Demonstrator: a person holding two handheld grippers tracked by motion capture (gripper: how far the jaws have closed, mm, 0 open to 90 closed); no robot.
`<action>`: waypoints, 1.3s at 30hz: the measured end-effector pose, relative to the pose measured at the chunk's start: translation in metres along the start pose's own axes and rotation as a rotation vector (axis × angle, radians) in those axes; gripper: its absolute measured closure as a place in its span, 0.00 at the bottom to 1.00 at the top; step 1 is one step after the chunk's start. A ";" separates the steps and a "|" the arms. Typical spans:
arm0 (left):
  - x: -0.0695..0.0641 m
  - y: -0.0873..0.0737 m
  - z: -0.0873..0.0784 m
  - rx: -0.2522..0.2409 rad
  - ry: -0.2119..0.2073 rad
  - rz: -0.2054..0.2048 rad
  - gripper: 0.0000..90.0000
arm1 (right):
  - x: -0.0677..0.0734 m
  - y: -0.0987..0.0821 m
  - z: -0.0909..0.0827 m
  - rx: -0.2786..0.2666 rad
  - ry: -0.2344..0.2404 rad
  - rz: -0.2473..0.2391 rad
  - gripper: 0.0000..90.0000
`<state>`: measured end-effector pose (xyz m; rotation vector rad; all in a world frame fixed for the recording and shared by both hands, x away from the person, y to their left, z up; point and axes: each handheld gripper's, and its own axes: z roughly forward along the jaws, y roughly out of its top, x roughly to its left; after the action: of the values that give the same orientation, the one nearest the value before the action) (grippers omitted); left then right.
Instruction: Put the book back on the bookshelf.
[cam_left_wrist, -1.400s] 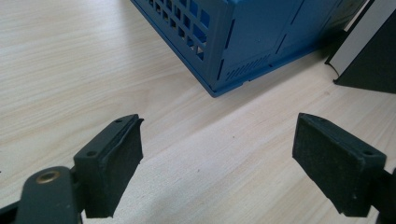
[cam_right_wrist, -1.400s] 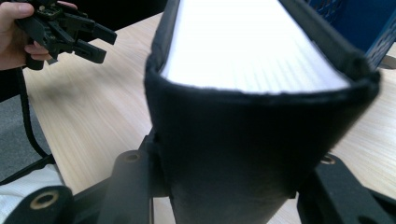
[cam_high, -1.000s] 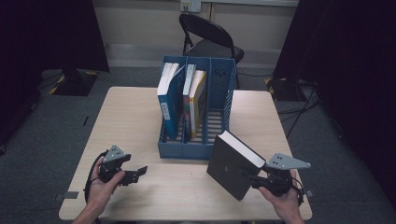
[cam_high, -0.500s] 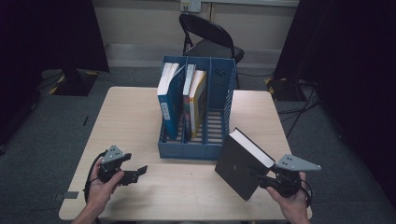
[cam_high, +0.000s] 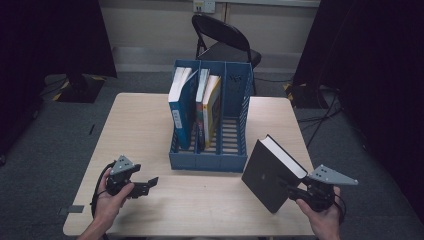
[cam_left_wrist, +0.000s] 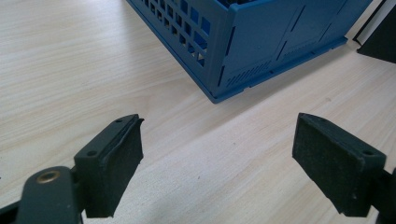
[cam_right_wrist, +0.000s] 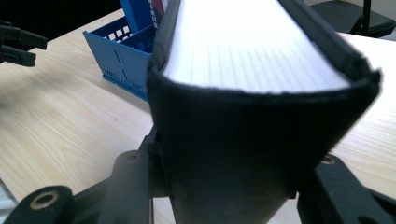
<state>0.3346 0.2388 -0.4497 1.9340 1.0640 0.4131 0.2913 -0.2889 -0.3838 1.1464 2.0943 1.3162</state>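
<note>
Black book clamped by its spine end between the right gripper jaws, tilted up over the table at 5 o'clock of the blue file rack. Left gripper spread wide, holding nothing, low over the table at 8 o'clock of the rack, hand gripping it from below.

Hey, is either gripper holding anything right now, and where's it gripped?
The right gripper clamps the black book across its spine end, the book tilted above the table. The left gripper is open and holds nothing.
</note>
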 end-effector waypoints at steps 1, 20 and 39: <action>0.000 0.000 0.000 0.000 0.002 0.001 0.18 | -0.001 0.000 0.000 -0.001 -0.001 -0.001 0.59; -0.002 -0.001 0.003 0.011 -0.009 0.009 0.18 | -0.019 0.013 0.014 -0.028 -0.063 -0.012 0.59; -0.003 0.000 0.005 0.016 -0.009 0.010 0.18 | -0.017 0.014 0.014 -0.039 -0.052 -0.004 0.56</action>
<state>0.3358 0.2344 -0.4524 1.9546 1.0554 0.4027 0.3164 -0.2925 -0.3793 1.1468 2.0237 1.3055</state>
